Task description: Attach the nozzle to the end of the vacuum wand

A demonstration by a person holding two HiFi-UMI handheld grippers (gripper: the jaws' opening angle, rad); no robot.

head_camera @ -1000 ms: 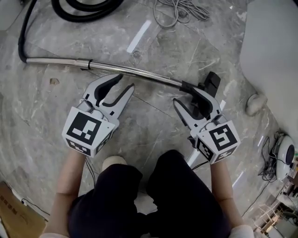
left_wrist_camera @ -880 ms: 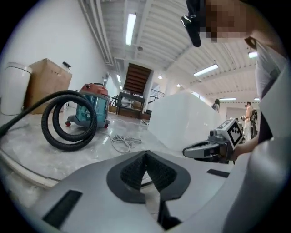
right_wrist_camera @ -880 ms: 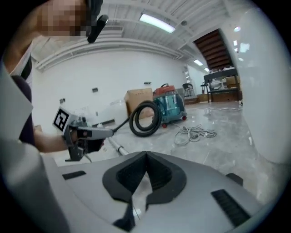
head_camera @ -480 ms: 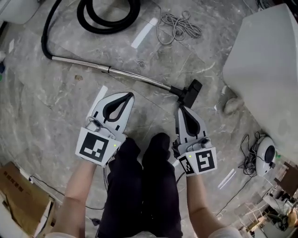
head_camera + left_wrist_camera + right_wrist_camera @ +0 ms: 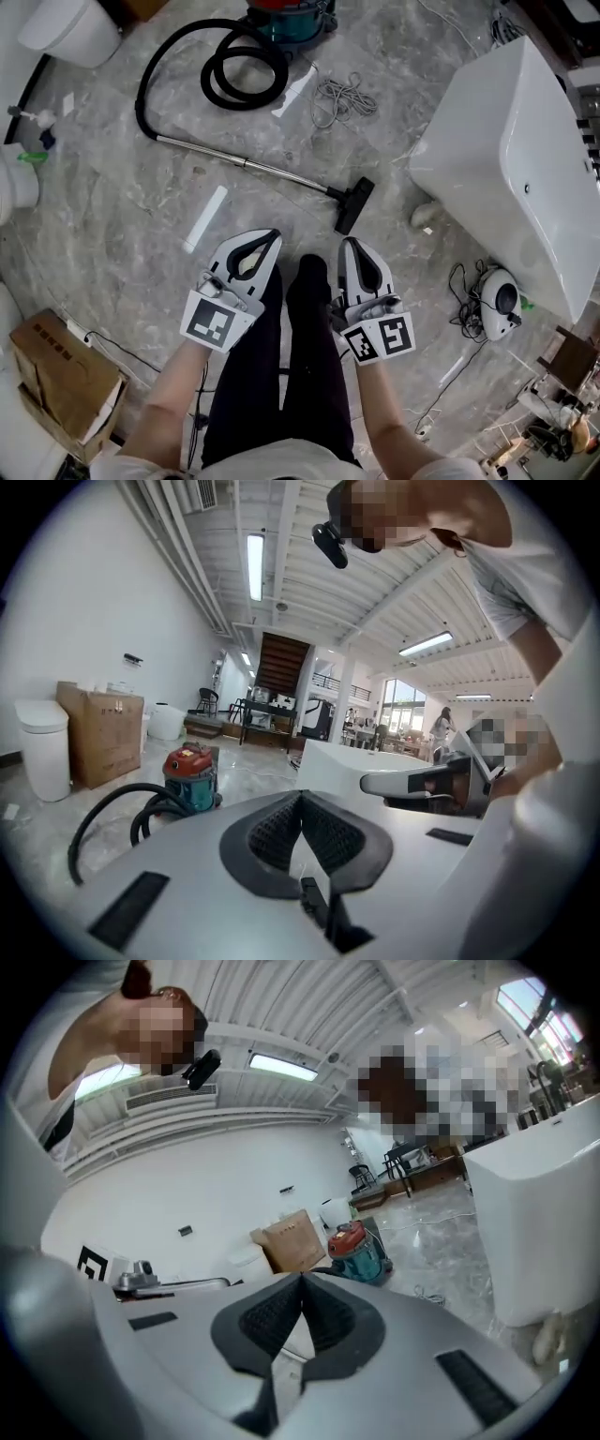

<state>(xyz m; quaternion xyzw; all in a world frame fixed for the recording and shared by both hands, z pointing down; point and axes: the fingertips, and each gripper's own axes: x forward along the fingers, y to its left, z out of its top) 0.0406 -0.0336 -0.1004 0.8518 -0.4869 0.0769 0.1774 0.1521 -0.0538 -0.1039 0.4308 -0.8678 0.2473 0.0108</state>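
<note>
The chrome vacuum wand [image 5: 242,162] lies on the marble floor, with the black floor nozzle [image 5: 353,204] on its right end. A black hose [image 5: 228,70] coils from the wand's other end to the red and teal vacuum canister [image 5: 289,14] [image 5: 191,778] [image 5: 358,1252]. Both grippers are held high above the floor, well clear of the wand. My left gripper [image 5: 266,236] [image 5: 300,797] is shut with nothing between its tips. Beside it, my right gripper [image 5: 348,245] [image 5: 301,1281] is shut and empty too.
A white bathtub [image 5: 516,159] stands at the right, a coiled grey cord [image 5: 339,97] behind the wand. A white strip [image 5: 204,218] lies on the floor at left. A cardboard box [image 5: 47,366] sits lower left, a toilet [image 5: 66,30] upper left, a small white device [image 5: 497,298] with cables at right.
Both grippers have closed from open and risen far above the floor, so the wand and nozzle look much smaller. The person has stood up, and more of the room shows.
</note>
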